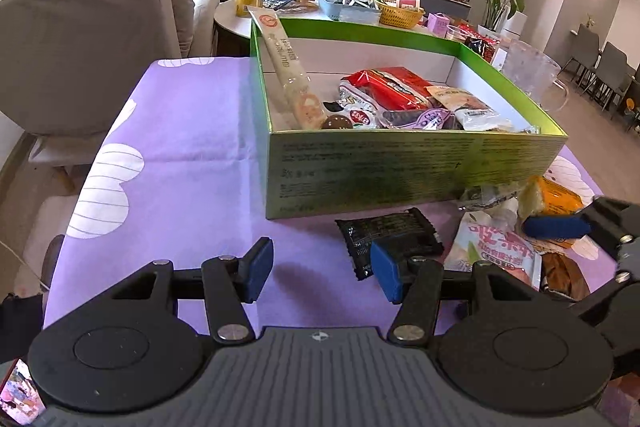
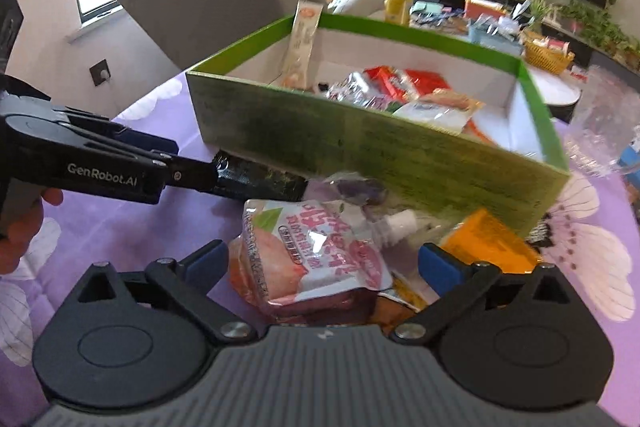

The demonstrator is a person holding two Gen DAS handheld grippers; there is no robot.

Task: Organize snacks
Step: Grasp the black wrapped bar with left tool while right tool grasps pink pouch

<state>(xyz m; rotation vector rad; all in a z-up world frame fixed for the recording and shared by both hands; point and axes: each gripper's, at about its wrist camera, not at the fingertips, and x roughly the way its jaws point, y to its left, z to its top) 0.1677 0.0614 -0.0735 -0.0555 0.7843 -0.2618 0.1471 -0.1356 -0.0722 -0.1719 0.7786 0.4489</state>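
A green box [image 1: 400, 171] [image 2: 400, 151] with a white inside stands on the purple cloth and holds several snack packs. In front of it lie a black packet [image 1: 384, 235] [image 2: 256, 179], a pink drink pouch [image 1: 496, 247] [image 2: 312, 259] and an orange pack [image 1: 560, 199] [image 2: 488, 243]. My left gripper [image 1: 320, 267] is open and empty, its right finger at the black packet's left end. My right gripper [image 2: 320, 263] is open around the pink pouch, fingers either side of it. One of its fingers [image 1: 556, 227] shows in the left wrist view.
A beige sofa [image 1: 88, 27] stands left of the table. A round side table [image 1: 240, 23] behind the box carries a yellow can, a blue bin and a yellow basket. A clear glass cup [image 1: 528, 71] stands right of the box. A small clear-wrapped snack [image 2: 352, 191] lies against the box.
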